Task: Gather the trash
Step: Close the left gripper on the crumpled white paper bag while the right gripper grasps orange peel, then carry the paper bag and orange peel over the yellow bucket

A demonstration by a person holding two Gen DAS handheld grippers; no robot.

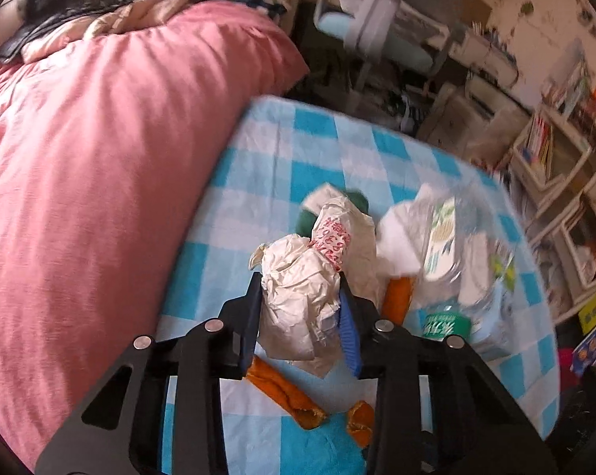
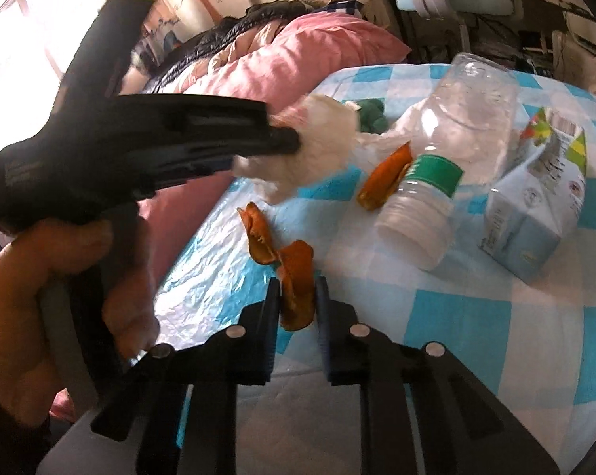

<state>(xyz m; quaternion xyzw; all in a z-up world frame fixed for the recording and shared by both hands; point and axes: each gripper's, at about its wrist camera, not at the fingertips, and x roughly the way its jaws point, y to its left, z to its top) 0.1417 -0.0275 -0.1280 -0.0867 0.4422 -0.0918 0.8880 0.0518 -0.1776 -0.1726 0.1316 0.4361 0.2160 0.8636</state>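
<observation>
The pink duvet [image 1: 99, 182] walls one side; bottle [image 2: 452, 150] and carton [image 2: 535, 206] crowd the other.

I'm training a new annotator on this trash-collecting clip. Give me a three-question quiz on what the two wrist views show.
1. True or false: the left gripper has crumpled white paper between its fingers.
2. What sits between the fingers of the right gripper? A) the clear plastic bottle B) an orange peel C) the light blue carton
3. Fill in: the trash lies on a blue and white ______ cloth.

Key: 1 true; 2 B; 3 checked.
</observation>
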